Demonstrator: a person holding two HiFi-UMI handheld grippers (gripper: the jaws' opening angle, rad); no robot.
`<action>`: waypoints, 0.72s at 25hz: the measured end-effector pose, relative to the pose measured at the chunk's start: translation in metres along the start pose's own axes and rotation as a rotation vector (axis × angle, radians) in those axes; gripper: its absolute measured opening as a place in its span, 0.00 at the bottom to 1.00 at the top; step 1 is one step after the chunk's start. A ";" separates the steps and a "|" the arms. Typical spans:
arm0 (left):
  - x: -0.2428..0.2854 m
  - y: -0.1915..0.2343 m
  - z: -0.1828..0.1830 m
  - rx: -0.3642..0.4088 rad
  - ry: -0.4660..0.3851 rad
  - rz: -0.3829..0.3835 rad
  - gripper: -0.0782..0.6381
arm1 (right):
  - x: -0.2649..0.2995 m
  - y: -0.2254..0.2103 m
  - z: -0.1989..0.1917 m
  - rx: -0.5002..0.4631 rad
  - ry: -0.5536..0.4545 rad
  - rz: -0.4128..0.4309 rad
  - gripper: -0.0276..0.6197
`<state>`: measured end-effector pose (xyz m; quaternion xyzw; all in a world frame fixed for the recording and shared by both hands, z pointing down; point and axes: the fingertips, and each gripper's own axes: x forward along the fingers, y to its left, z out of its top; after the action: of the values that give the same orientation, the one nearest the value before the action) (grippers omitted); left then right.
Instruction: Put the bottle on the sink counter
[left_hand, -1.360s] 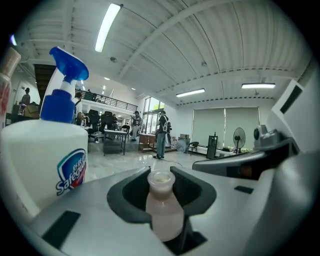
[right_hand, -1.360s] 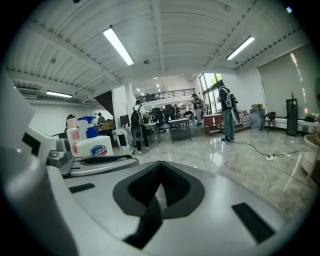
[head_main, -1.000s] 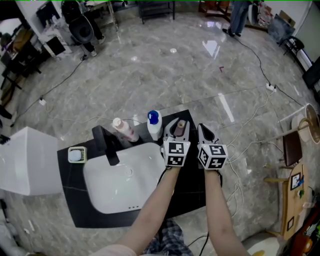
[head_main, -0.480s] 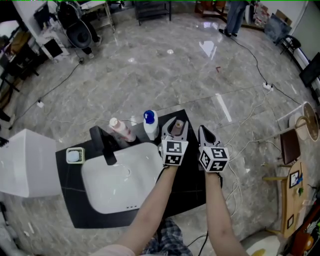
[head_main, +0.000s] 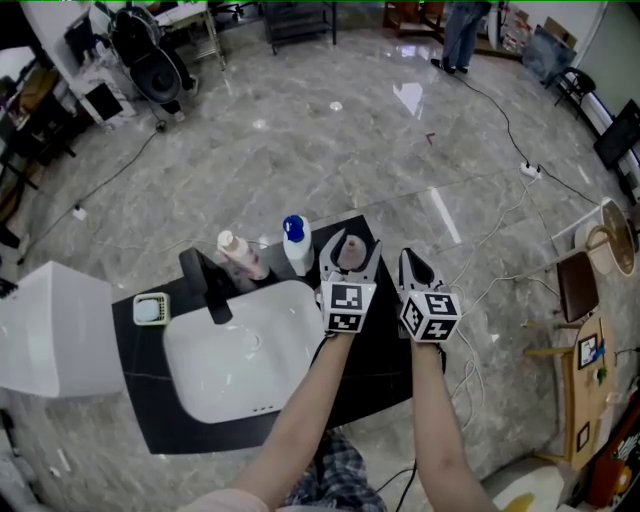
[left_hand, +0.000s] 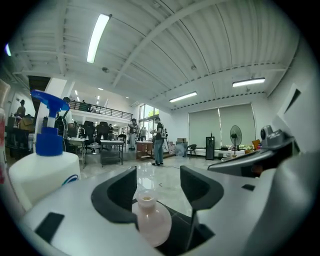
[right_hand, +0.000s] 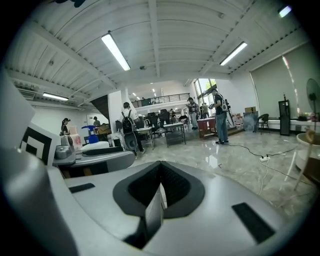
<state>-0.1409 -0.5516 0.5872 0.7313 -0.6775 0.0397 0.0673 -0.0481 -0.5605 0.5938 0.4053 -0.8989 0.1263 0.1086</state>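
Now the left tool (head_main: 349, 250) is picked out: a pale grey moulded shell, rounded at the shoulders, tipped with black curved pads (left_hand: 116, 192). Its jaws are opening at this very moment, and the pale pink bottle (left_hand: 151, 225) is seen standing between them. A white cube (head_main: 349, 307) printed with black square markers is carried at its back. The right tool (head_main: 409, 260) is built the same way: a grey shell is fitted with black ribbed pads (right_hand: 175, 187), dark rectangular insets (right_hand: 252, 221) are set into the casing, and a second marker cube (head_main: 430, 314) is mounted behind. Bare forearms are seen behind both. A blue-and-white checked garment (head_main: 325, 470) is glimpsed at the bottom edge.
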 end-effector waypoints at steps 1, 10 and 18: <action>-0.003 0.000 0.003 0.002 -0.005 0.003 0.48 | -0.002 0.000 0.002 0.000 -0.003 -0.002 0.07; -0.073 -0.011 0.061 -0.092 -0.084 -0.046 0.47 | -0.063 0.007 0.037 0.011 -0.066 -0.032 0.07; -0.196 0.005 0.114 -0.107 -0.121 -0.053 0.28 | -0.155 0.040 0.069 -0.030 -0.118 -0.031 0.07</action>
<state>-0.1649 -0.3759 0.4454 0.7455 -0.6618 -0.0426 0.0663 0.0157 -0.4484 0.4770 0.4242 -0.8991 0.0872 0.0636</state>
